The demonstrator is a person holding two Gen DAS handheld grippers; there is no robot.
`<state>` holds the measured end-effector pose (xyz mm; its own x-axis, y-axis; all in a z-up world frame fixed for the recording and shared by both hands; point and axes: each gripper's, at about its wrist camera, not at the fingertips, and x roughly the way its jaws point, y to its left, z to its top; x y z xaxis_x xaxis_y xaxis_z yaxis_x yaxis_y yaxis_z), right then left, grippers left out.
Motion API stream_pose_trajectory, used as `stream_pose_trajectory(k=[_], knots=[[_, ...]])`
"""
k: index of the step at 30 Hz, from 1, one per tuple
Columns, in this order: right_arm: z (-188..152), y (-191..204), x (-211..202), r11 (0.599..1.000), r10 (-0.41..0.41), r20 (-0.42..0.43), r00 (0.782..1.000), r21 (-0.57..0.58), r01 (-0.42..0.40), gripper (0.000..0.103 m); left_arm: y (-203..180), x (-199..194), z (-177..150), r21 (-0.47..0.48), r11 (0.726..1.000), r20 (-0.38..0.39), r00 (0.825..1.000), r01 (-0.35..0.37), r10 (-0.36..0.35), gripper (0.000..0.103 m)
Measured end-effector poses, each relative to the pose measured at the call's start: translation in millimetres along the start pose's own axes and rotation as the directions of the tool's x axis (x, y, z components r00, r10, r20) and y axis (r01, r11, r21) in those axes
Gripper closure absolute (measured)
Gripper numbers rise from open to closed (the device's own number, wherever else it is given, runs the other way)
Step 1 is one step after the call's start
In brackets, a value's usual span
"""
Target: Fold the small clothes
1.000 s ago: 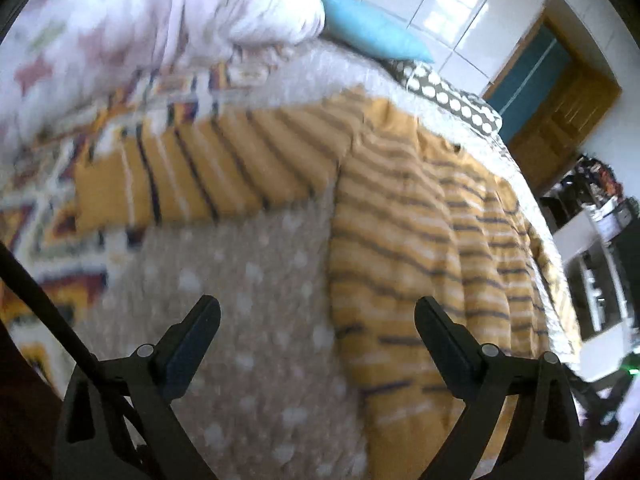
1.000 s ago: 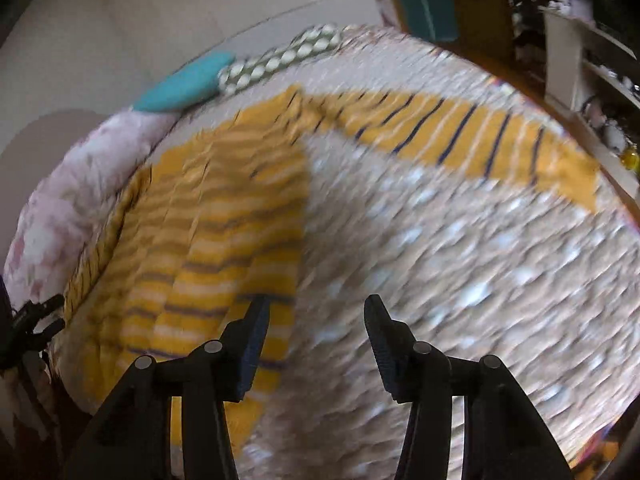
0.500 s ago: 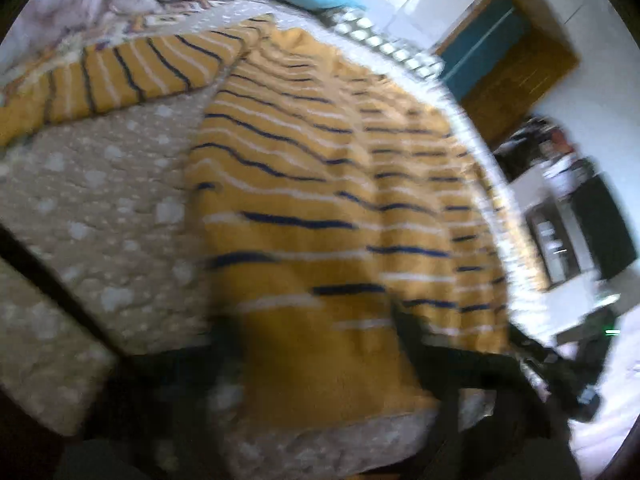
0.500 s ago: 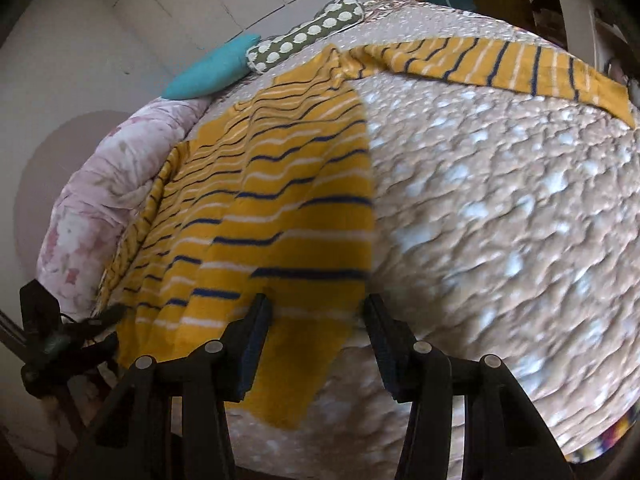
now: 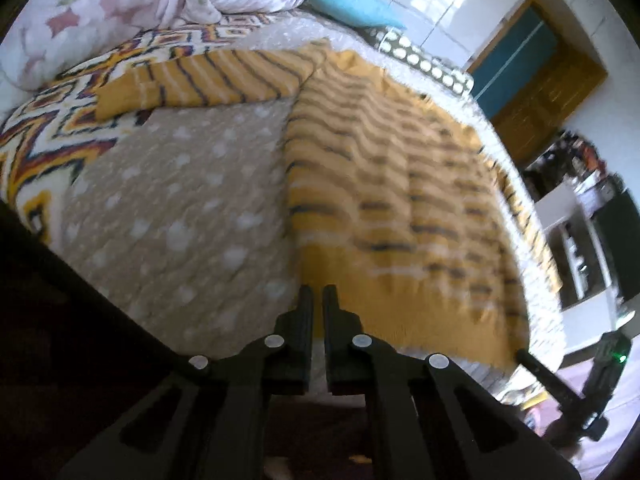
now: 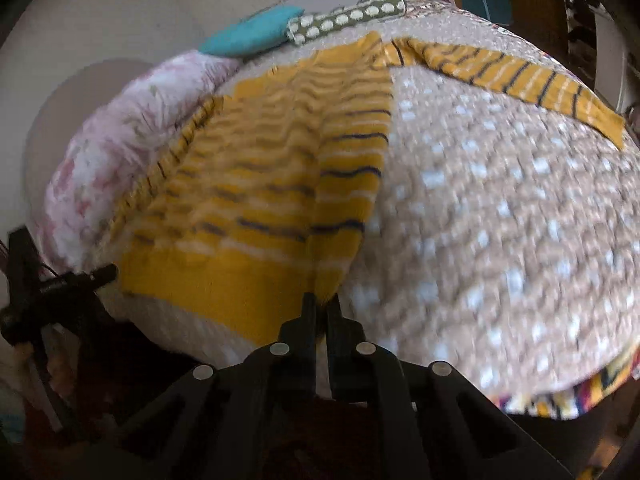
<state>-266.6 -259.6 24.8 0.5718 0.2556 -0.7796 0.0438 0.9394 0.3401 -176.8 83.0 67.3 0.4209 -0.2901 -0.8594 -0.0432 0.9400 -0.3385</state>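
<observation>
Left claw (image 5: 317, 294) clenched on striped sweater (image 5: 384, 184) hem; right claw (image 6: 322, 300) likewise.

Two low, close wrist views from the bed's (image 5: 168, 216) near edge, sharing the striped shirt (image 5: 384, 184).

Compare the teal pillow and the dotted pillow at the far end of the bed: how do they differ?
The teal pillow is plain, one colour; the dotted pillow is dark olive with pale round spots. In the right wrist view, the teal pillow lies nearer the pink floral duvet; the dotted pillow lies beyond the neck of the yellow striped sweater. Both rest side by side on the bed by the wall.
</observation>
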Motion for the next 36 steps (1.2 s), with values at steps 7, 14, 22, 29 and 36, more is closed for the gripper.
stream_pose_trajectory(k=[7, 14, 22, 29, 36], knots=[[-9.6, -13.9, -12.2, 0.998, -0.052, 0.033, 0.998, 0.033, 0.051, 0.097, 30.4, -14.9, -5.3, -0.031, 0.998, 0.083, 0.995, -0.048, 0.05, 0.068], [22.6, -0.4, -20.5, 0.992, -0.126, 0.126, 0.984, -0.008, 0.128, 0.094, 101.7, -21.7, 47.0, -0.206, 0.977, 0.207, 0.973, -0.055, 0.098, 0.027], [40.7, 17.5, -5.0, 0.99, -0.136, 0.132, 0.982, -0.025, 0.141, 0.087, 185.2, 30.7, 115.7, -0.435, 0.898, 0.164, 0.986, 0.065, 0.009, 0.027], [48.6, 24.5, 8.3, 0.982, -0.179, 0.102, 0.979, -0.037, 0.183, 0.086, 207.9, 55.8, 161.6, -0.491, 0.87, 0.174, 0.983, 0.041, 0.052, 0.092], [58.2, 32.3, 10.1, 0.977, -0.201, 0.124, 0.972, -0.054, 0.208, 0.086, 208.7, 1.6, 225.4, -0.434, 0.877, 0.266, 0.9, -0.207, 0.344, 0.095]])
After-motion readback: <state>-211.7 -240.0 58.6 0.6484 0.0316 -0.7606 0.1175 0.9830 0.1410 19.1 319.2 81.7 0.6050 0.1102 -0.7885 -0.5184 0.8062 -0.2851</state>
